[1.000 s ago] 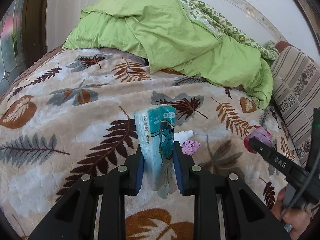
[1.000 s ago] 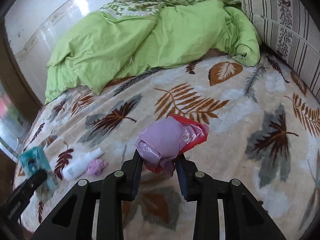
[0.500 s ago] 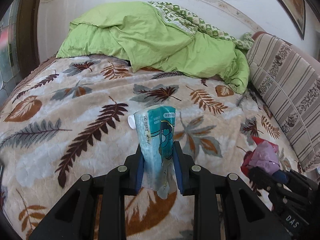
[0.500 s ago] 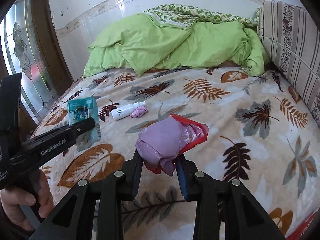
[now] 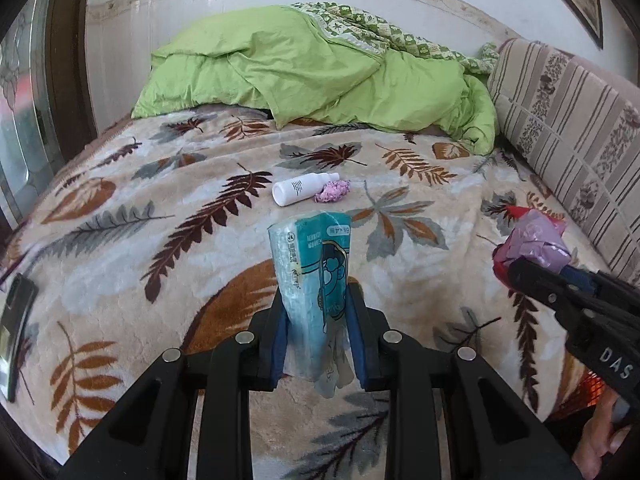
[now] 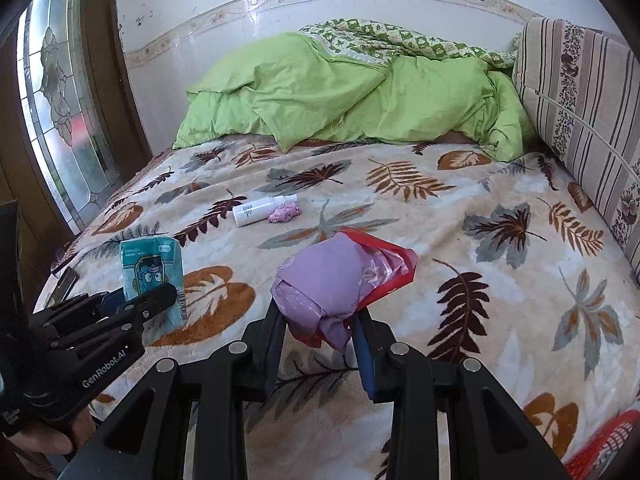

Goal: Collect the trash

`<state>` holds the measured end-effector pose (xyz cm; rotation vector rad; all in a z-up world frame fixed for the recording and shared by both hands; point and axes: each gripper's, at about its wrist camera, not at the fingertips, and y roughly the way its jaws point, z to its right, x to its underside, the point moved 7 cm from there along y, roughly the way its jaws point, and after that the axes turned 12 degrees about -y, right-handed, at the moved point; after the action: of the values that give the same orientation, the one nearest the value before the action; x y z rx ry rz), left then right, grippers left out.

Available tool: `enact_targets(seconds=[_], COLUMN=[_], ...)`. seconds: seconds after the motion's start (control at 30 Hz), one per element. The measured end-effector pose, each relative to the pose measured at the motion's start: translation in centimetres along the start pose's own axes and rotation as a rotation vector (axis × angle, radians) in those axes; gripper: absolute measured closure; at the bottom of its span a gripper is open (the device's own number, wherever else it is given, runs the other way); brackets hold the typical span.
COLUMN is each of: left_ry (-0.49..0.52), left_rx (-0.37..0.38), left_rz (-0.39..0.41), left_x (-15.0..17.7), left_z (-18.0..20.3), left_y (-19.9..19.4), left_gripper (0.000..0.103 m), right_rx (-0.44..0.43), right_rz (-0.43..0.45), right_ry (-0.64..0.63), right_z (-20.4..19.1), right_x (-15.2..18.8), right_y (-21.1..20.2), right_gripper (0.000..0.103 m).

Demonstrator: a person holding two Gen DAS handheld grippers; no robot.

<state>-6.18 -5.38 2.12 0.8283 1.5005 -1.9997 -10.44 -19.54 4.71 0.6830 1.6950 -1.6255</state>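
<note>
My left gripper (image 5: 318,332) is shut on a teal tissue packet (image 5: 310,264), held upright above the bed; the packet also shows in the right wrist view (image 6: 152,272). My right gripper (image 6: 318,340) is shut on a crumpled purple and red plastic bag (image 6: 340,276), which also shows in the left wrist view (image 5: 532,244). A white bottle (image 5: 302,189) and a small pink crumpled wad (image 5: 332,192) lie together on the leaf-print blanket (image 5: 120,248) mid-bed, apart from both grippers. They also show in the right wrist view: the bottle (image 6: 260,209), the wad (image 6: 285,213).
A green duvet (image 5: 320,76) is piled at the far end of the bed. A striped cushion (image 5: 568,120) runs along the right side. A dark phone (image 5: 16,316) lies at the bed's left edge. A red basket (image 6: 600,444) sits at lower right. A stained-glass window (image 6: 60,112) is at the left.
Both grippers have pulled back from the bed with their items still held. The bottle and pink wad now lie farther ahead.
</note>
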Motion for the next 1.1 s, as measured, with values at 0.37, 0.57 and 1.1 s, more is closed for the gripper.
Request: enact_targets(seconds=[0.37,0.57,1.1], left_ry=[0.098,0.1,0.095], left_rx=[-0.044,-0.044,-0.039], left_rz=[0.063,0.066,0.072], left_x=[-0.4,-0.4,-0.5], left_z=[1.3,1.5,1.4], left_y=[0.4,0.4,0.2], left_gripper=[0.078,0.078,0.078], right_rx=[-0.004,-0.007,0.009], right_rz=[-0.014,-0.018,-0.016], right_ry=[0.058,0.063,0.046], right_z=[1.7,1.6,1.5], right_x=[0.3,0.2,0.3], right_y=[0.3,0.5,0.4], right_gripper=[0.069,0.069,0.069])
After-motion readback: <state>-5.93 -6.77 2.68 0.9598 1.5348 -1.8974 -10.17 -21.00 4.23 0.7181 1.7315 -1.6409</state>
